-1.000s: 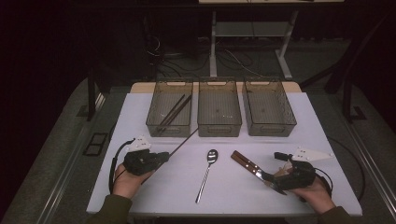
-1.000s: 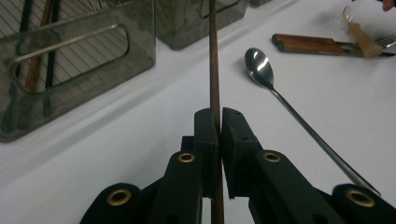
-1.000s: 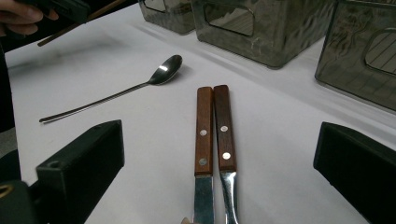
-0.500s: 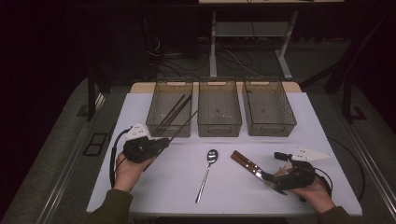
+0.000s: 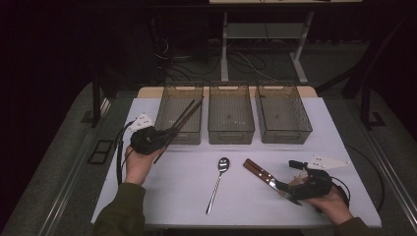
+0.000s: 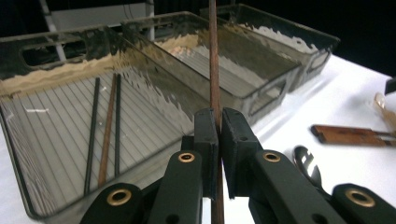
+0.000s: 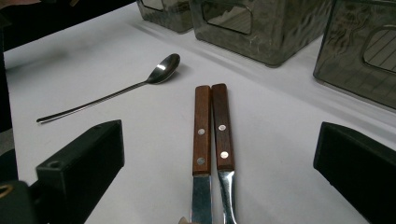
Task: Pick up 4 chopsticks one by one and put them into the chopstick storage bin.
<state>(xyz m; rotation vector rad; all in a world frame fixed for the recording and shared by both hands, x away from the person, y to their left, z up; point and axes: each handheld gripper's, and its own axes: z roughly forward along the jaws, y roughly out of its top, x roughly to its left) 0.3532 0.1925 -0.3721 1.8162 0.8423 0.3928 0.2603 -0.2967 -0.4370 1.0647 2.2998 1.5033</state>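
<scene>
Left gripper [image 6: 218, 140] clamping brown chopstick [image 6: 214, 60], tip toward left bin [image 5: 172, 115]

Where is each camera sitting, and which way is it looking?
High view: above the person's side, looking forward and down on the table; forearms, hands, left gripper and right gripper show.
Left gripper view: on the left gripper, facing the bins; its jaws clamp a chopstick.
Right gripper view: on the right gripper, low over the table; its jaws stand wide around two knives.
Shared: the spoon and the knives appear in all three.
</scene>
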